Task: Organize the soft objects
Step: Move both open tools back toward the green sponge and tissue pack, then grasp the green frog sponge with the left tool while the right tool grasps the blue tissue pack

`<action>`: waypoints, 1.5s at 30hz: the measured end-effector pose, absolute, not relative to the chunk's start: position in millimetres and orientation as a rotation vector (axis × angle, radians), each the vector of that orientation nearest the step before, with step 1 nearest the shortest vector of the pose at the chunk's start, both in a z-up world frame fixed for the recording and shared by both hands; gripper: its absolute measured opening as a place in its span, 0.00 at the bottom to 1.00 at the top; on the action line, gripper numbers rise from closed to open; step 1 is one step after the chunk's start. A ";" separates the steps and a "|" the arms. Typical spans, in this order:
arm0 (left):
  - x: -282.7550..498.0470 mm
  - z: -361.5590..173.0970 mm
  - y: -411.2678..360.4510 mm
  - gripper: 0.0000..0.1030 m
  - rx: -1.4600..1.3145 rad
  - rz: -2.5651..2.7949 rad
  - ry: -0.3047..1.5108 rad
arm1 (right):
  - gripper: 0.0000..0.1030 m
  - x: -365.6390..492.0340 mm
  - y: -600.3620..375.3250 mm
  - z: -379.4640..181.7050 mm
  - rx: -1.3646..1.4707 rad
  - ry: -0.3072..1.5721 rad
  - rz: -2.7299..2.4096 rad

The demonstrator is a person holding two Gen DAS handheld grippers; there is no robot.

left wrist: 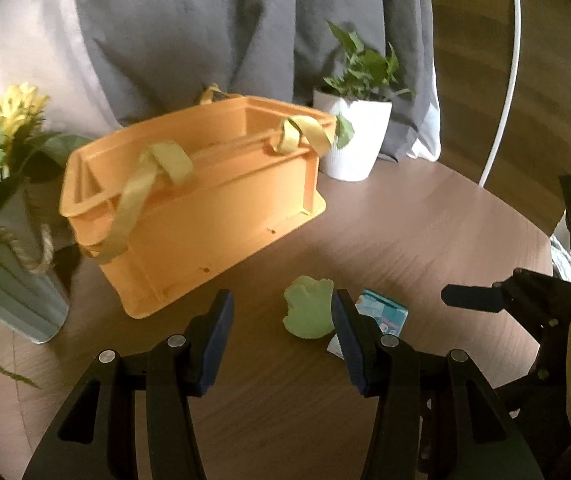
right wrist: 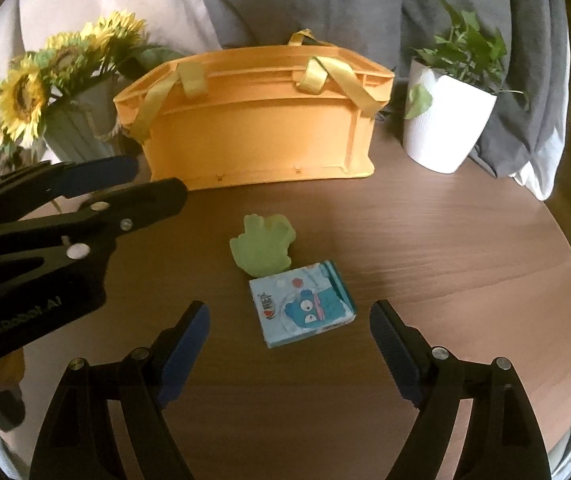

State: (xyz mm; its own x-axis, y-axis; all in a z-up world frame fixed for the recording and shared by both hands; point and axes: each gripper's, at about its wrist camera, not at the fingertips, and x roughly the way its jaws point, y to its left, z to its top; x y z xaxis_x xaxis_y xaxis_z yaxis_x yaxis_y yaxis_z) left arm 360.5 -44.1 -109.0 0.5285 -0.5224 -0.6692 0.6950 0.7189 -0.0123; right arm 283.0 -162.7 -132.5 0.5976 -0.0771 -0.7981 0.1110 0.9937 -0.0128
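Observation:
A soft pale green frog-shaped toy (right wrist: 263,246) lies on the round wooden table (right wrist: 465,280), touching a light blue tissue pack (right wrist: 303,304) with a cartoon print. Behind them stands an orange plastic basket (right wrist: 261,128) with yellow ribbon handles. My right gripper (right wrist: 289,336) is open, just short of the tissue pack. My left gripper (left wrist: 283,320) is open and empty; the green toy (left wrist: 309,312) sits by its right finger, the tissue pack (left wrist: 385,312) partly behind it. The basket (left wrist: 189,200) is ahead to the left. The left gripper also shows in the right wrist view (right wrist: 133,184).
A grey vase of sunflowers (right wrist: 61,92) stands left of the basket. A white pot with a green plant (right wrist: 445,116) stands to its right. Grey and white curtains hang behind the table. The right gripper's tip shows in the left wrist view (left wrist: 469,298).

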 end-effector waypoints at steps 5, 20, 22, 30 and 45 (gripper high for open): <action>367.2 -121.7 -52.9 0.48 0.279 -0.760 0.723 | 0.81 286.8 -167.5 -145.0 0.046 0.924 -0.104; 385.3 -152.6 -77.4 0.53 0.242 -0.769 0.839 | 0.81 299.4 -179.3 -167.3 0.084 0.944 -0.068; 385.7 -155.3 -80.5 0.55 0.245 -0.761 0.843 | 0.81 300.1 -181.2 -169.9 0.100 0.947 -0.063; 393.0 -162.9 -91.0 0.60 0.228 -0.725 0.878 | 0.81 305.5 -186.4 -177.7 0.149 0.946 -0.039; 407.7 -176.2 -106.1 0.59 0.189 -0.659 0.952 | 0.81 316.0 -195.2 -183.9 0.166 0.913 -0.018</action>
